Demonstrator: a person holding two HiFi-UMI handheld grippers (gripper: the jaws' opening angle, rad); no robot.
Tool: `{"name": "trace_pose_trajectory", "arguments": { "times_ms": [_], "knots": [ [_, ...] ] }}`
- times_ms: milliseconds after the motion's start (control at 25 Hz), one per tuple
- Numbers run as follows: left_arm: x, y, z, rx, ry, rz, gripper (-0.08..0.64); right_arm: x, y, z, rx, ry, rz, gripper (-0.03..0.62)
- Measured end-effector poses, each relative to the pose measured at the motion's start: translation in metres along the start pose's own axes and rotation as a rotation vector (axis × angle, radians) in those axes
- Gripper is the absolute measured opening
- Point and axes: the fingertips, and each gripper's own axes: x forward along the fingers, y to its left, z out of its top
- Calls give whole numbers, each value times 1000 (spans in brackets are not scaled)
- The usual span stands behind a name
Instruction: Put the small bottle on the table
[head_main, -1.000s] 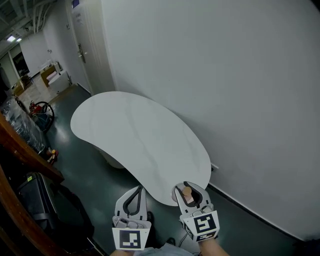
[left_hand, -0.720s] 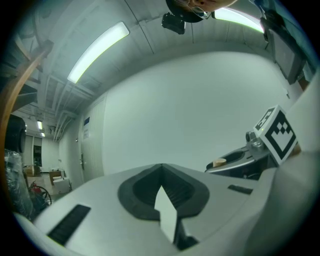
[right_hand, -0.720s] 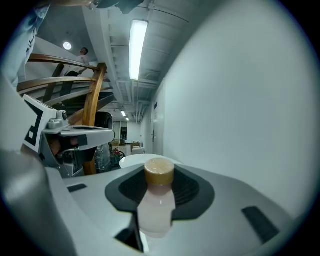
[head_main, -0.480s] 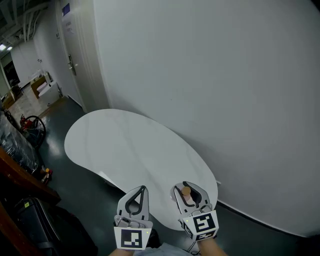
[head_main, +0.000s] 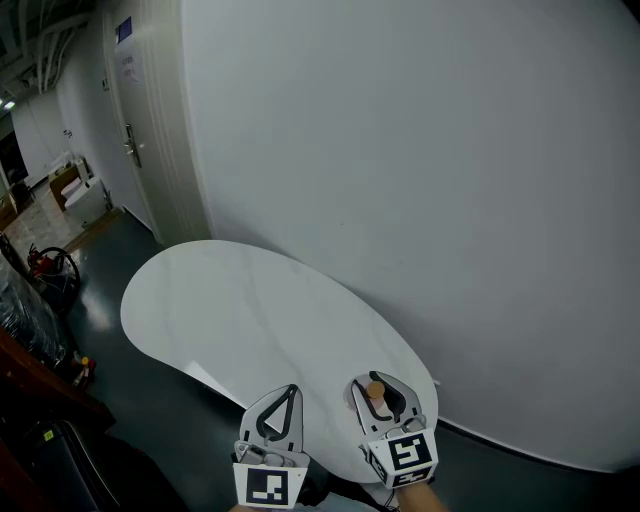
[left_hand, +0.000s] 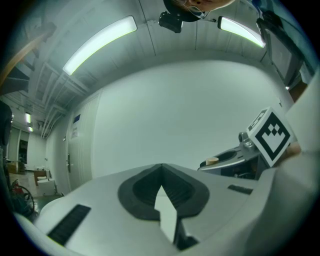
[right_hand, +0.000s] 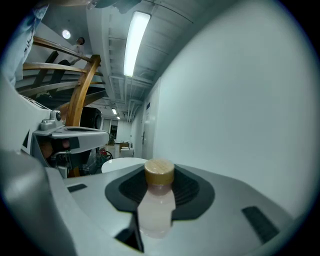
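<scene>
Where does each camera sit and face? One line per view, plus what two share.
Head view: on the head, down at the table; left claw and right claw below.
Left gripper view: on the left claw, facing the wall along shut jaws; right claw at right.
Right gripper view: on the right claw, along jaws gripping the small bottle; left claw at left.
Shared: head and right gripper views show small bottle and table.

Small bottle (right_hand: 157, 202): pale pink translucent body, round tan cap. Clamped between jaws of right gripper (head_main: 379, 388), cap end pointing forward past jaw tips. Held in air, seen from head view over near end of surface (head_main: 240, 310). Surface white, bean-shaped, far long edge close to white wall (head_main: 420, 150).
</scene>
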Motion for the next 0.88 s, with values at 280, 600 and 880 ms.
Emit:
{"name": "trace_pose_trajectory", "arguments": {
  "times_ms": [280,600,880],
  "knots": [
    [11,-9,-29,-214,82,21,0,7,-9,-18,18,39,-5,118],
    [45,-23,-40,-53,129,-103,0,21,-31,-37,46,93,0,118],
    [55,-19,-82,-355,283,3,0,35,-47,-63,73,156,-10,118]
  ]
}}
